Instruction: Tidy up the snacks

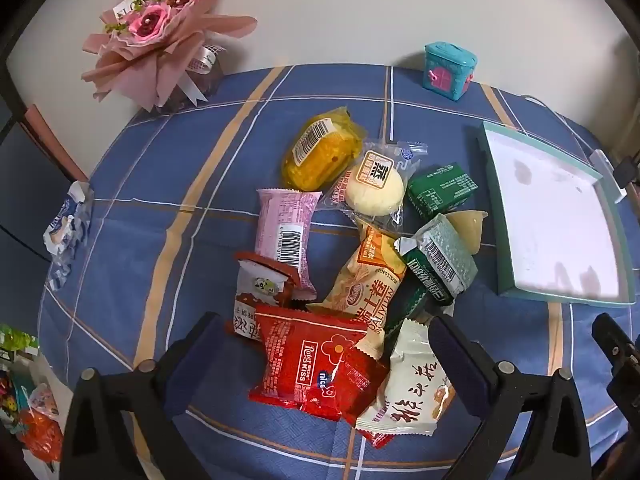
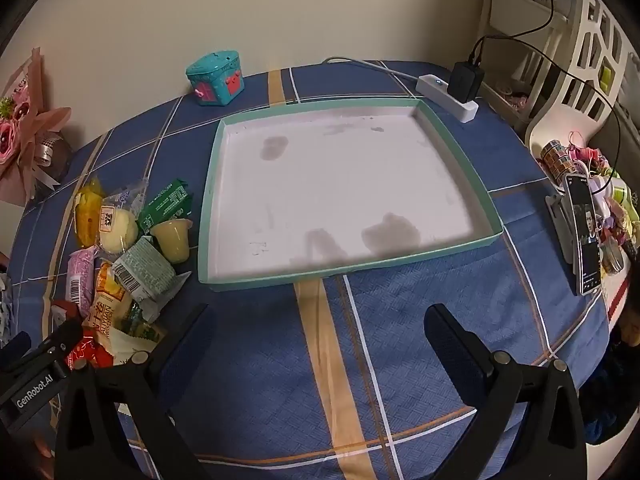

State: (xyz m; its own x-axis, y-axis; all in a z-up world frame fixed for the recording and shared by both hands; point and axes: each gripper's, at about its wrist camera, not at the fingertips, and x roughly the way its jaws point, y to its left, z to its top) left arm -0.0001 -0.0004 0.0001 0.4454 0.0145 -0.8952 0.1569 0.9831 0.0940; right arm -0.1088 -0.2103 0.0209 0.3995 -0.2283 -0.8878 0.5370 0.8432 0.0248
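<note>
The left gripper (image 1: 320, 344) hangs over the near end of a heap of wrapped snacks on the blue plaid tablecloth (image 1: 172, 168), its two black fingers spread wide and clamped on nothing. Between those fingers lies the glossy red foil packet printed "Rose Kiss" (image 1: 308, 372), with the white paper-look packet bearing black Chinese characters (image 1: 412, 392) just beside it, partly under the right-hand finger.

Taking the red foil packet as the landmark: beyond it lie the cream-and-orange egg-roll packet (image 1: 368, 284) and the pink wrapped cake with a barcode (image 1: 286, 228); to its far left, touching it, the brown-and-white biscuit packet (image 1: 260, 292). Further beyond sit the yellow cake in clear wrap (image 1: 320, 148), the round pale bun in clear plastic (image 1: 374, 188), the dark green foil packet (image 1: 440, 190), the pale green barcoded packet (image 1: 444, 258) and a small yellowish jelly cup (image 1: 468, 228). Well off to its right rests the shallow teal-rimmed white cardboard tray (image 1: 592, 240).

The right gripper (image 2: 316, 332) hovers above bare cloth in front of the tray (image 2: 452, 136), fingers apart and holding nothing. The snack heap lies to its left, apart from the tray's left wall.
</note>
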